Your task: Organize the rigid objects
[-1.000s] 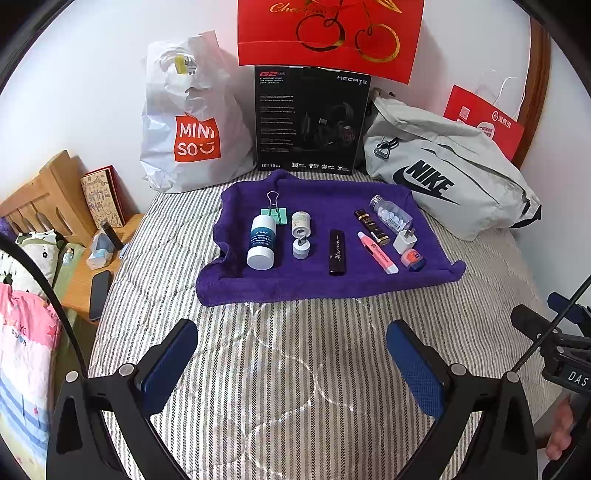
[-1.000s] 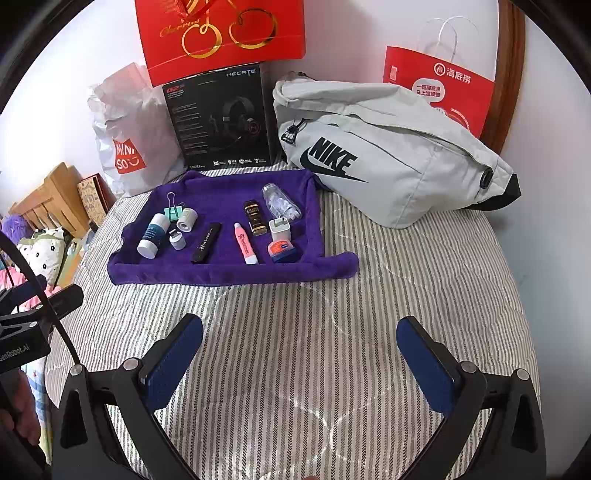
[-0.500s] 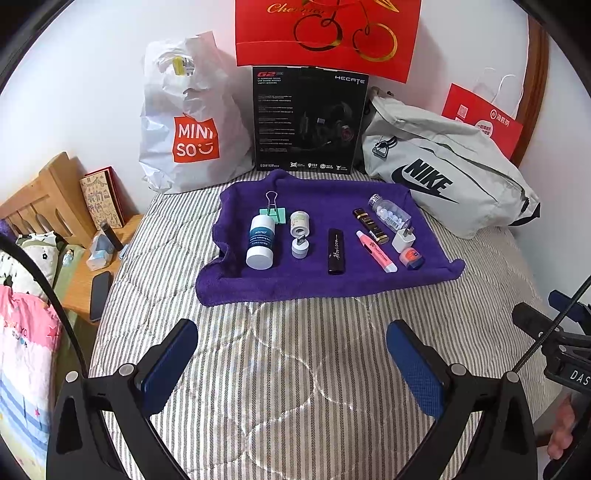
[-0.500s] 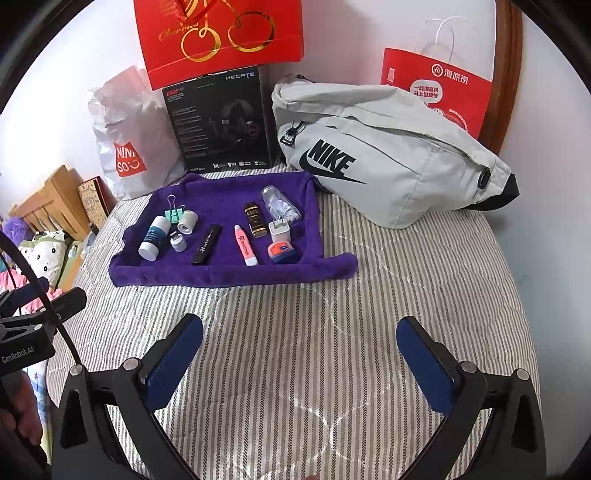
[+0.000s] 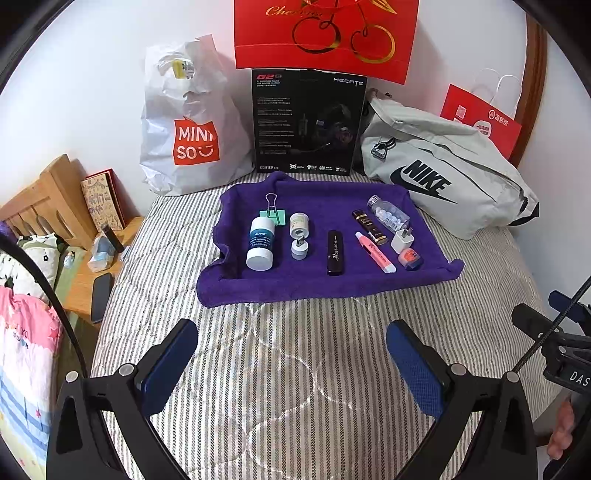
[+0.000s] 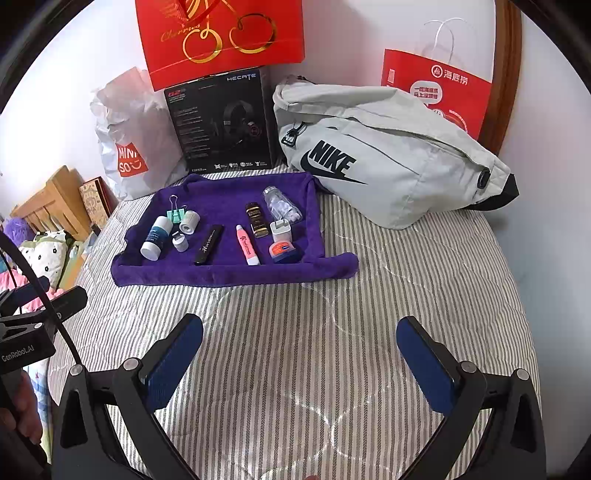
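A purple towel (image 5: 321, 284) (image 6: 229, 275) lies on the striped bed. On it lie a white-and-blue bottle (image 5: 260, 243) (image 6: 156, 238), a green binder clip (image 5: 273, 212), a small white jar (image 5: 299, 223), a black tube (image 5: 335, 253) (image 6: 208, 244), a pink tube (image 5: 375, 253) (image 6: 247, 245), a brown bottle (image 5: 369, 227), a clear pill bottle (image 5: 388, 214), a white charger (image 5: 402, 240) and an orange tin (image 6: 282, 249). My left gripper (image 5: 291, 354) and right gripper (image 6: 299, 354) are open and empty, above the bed in front of the towel.
Against the wall stand a Miniso bag (image 5: 188, 125), a black headset box (image 5: 306, 122), a red gift bag (image 5: 325, 33), a grey Nike bag (image 5: 443, 177) (image 6: 388, 155) and a red paper bag (image 6: 436, 88). A wooden nightstand (image 5: 92, 266) with a phone is left of the bed.
Both views have shifted very slightly; the objects and open grippers look unchanged.
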A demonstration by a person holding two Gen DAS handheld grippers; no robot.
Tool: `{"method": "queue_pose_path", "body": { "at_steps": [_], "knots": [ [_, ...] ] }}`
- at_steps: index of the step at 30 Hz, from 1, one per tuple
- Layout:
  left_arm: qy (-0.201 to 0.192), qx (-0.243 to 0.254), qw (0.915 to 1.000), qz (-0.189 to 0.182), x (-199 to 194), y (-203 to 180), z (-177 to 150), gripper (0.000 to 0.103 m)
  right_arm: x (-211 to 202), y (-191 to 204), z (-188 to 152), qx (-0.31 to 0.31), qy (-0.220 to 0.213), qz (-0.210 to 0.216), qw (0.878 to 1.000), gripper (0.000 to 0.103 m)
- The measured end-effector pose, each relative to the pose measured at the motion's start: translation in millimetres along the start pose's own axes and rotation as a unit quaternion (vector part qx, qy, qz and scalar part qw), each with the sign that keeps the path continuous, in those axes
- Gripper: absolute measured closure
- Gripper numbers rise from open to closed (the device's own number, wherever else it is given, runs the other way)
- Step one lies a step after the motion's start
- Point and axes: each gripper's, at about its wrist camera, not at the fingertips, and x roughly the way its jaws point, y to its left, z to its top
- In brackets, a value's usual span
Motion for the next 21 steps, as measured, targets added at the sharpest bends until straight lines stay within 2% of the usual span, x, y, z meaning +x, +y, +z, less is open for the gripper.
{"method": "queue_pose_path", "body": {
  "at_steps": [21],
  "knots": [
    [-0.001,-0.001,1.0,0.0,-2.4,0.0,-0.6,0.0,-5.0,0.0,-2.4,-0.001,-0.002,0.0,1.0,0.0]
  ]
}}
